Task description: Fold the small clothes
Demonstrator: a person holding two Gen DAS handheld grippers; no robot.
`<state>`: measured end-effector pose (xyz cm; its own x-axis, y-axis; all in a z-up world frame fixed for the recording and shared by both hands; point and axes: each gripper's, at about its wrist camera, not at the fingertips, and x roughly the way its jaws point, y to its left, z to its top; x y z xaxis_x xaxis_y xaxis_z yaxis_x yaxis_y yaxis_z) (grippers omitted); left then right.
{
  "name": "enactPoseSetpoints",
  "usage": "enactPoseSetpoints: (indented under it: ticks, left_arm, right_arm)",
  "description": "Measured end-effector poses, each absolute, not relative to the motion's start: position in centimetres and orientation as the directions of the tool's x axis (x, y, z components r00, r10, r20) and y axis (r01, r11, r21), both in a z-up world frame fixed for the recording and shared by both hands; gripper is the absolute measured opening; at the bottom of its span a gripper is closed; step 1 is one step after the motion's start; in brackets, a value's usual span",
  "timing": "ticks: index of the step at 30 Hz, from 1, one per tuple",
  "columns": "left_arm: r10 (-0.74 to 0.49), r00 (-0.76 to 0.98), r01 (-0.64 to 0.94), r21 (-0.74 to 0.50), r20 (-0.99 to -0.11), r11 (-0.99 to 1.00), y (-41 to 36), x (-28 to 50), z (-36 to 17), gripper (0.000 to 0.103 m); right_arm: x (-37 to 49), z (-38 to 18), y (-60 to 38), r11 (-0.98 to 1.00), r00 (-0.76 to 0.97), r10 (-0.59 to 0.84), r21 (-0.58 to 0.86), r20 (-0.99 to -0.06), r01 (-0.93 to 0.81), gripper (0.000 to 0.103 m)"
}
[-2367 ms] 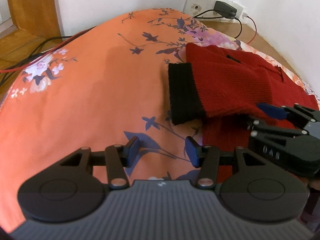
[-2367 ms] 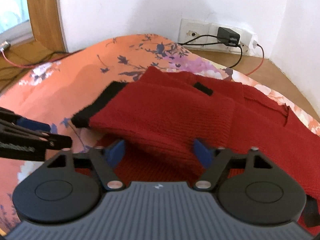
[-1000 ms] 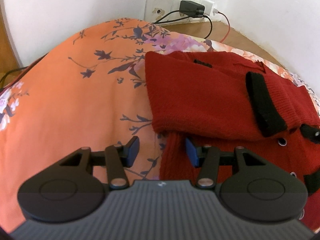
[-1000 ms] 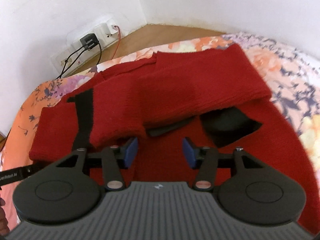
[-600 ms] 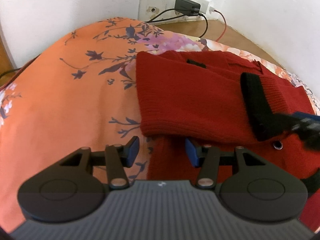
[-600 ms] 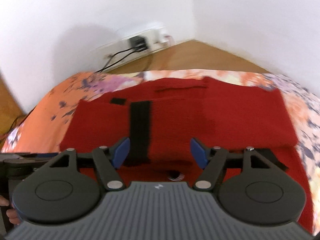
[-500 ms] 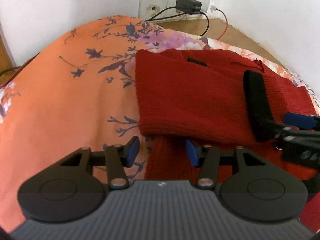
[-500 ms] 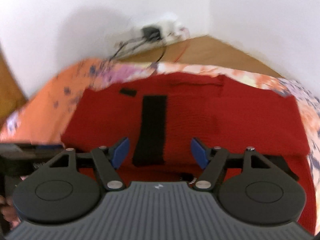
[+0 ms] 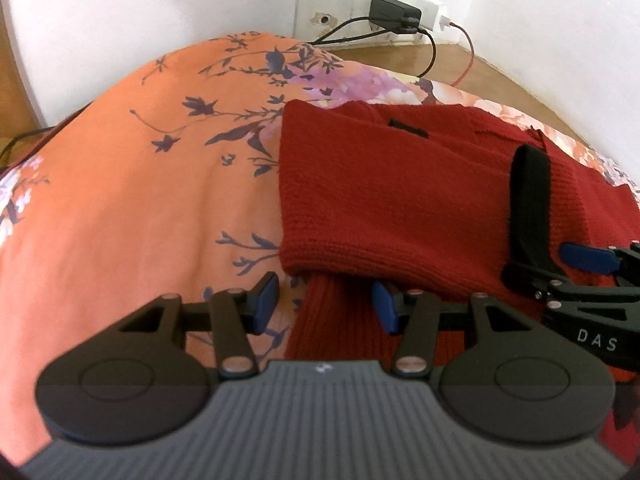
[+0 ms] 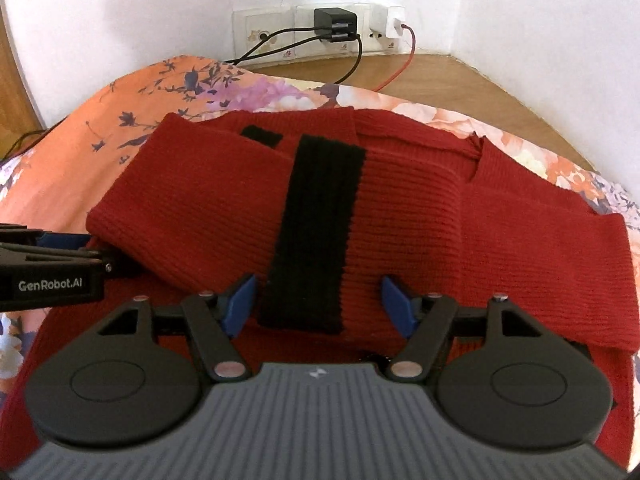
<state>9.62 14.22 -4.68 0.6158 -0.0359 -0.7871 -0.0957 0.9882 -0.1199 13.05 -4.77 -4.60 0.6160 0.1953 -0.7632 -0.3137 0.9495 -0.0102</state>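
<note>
A small red knit sweater (image 9: 384,200) lies on an orange floral sheet (image 9: 140,200), with both sleeves folded across its chest. The left sleeve's black cuff (image 10: 316,232) lies over the middle; it also shows in the left wrist view (image 9: 528,208). My left gripper (image 9: 324,304) is open, low at the sweater's left edge, just below the folded sleeve. My right gripper (image 10: 318,304) is open and empty, its fingers either side of the black cuff's near end. The left gripper's tips show at the left of the right wrist view (image 10: 56,248).
A white wall with a socket strip (image 10: 320,28), a black charger (image 10: 334,22) and cables stands behind the bed. A wooden ledge (image 10: 460,84) runs along the wall to the right. A wooden frame (image 9: 12,112) stands at the far left.
The left sleeve has been folded across the sweater's chest. My right gripper swung back to face the wall and now sits at the black cuff. My left gripper moved to the sweater's left edge.
</note>
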Motion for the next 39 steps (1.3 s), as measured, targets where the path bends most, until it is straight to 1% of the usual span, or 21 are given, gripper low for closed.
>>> enactPoseSetpoints:
  ticks: [4,6,8,10,11,16,23,31,33,35,37,39]
  left_arm:
    - [-0.024,0.615,-0.107,-0.113,-0.788,0.988,14.0,9.8,-4.7,0.054]
    - [-0.019,0.613,-0.116,-0.113,-0.79,0.987,14.0,9.9,-4.7,0.055]
    - [-0.013,0.612,-0.124,-0.113,-0.79,0.986,13.9,9.9,-4.7,0.056]
    - [-0.008,0.612,-0.123,-0.106,-0.79,0.987,13.8,10.0,-4.7,0.056]
    - [-0.005,0.613,-0.124,-0.102,-0.79,0.987,13.7,10.0,-4.8,0.057]
    - [-0.001,0.616,-0.136,-0.108,-0.788,0.985,13.8,10.0,-4.8,0.057]
    - [0.01,0.606,-0.156,-0.106,-0.795,0.982,13.7,10.4,-4.6,0.057]
    - [0.022,0.605,-0.165,-0.099,-0.796,0.981,13.7,10.5,-4.6,0.057]
    - [0.029,0.606,-0.163,-0.089,-0.795,0.983,13.6,10.5,-4.7,0.06]
    - [0.038,0.606,-0.156,-0.071,-0.794,0.985,13.3,10.5,-4.7,0.06]
    - [0.047,0.606,-0.154,-0.059,-0.794,0.986,13.2,10.6,-4.7,0.06]
    - [0.048,0.606,-0.154,-0.058,-0.794,0.986,13.2,10.7,-4.8,0.06]
  right_arm:
    - [13.1,-4.6,-5.0,0.946,0.626,0.194,-0.025,-0.755,-0.323,0.064]
    - [12.8,-4.6,-5.3,0.944,0.634,0.195,-0.033,-0.748,-0.329,0.056]
    - [12.5,-4.6,-5.4,0.944,0.657,0.168,-0.072,-0.735,-0.321,0.034]
    - [12.3,-4.6,-5.9,0.945,0.669,0.159,-0.084,-0.726,-0.316,0.026]
    - [12.3,-4.5,-6.3,0.945,0.669,0.167,-0.075,-0.724,-0.318,0.023]
    - [12.5,-2.9,-8.5,0.946,0.662,0.25,0.033,-0.707,-0.322,0.021]
    - [13.3,1.9,-13.3,0.943,0.72,0.333,0.194,-0.609,-0.272,0.019]
    - [14.7,6.0,-19.3,0.94,0.798,0.318,0.282,-0.511,-0.194,0.018]
    - [14.5,6.9,-20.7,0.949,0.832,0.281,0.269,-0.478,-0.166,0.018]
    - [14.4,7.2,-21.7,0.955,0.859,0.247,0.262,-0.448,-0.138,0.018]
    - [14.3,6.8,-22.8,0.955,0.866,0.226,0.278,-0.446,-0.107,0.018]
    - [14.5,5.5,-23.6,0.954,0.855,0.209,0.292,-0.474,-0.071,0.018]
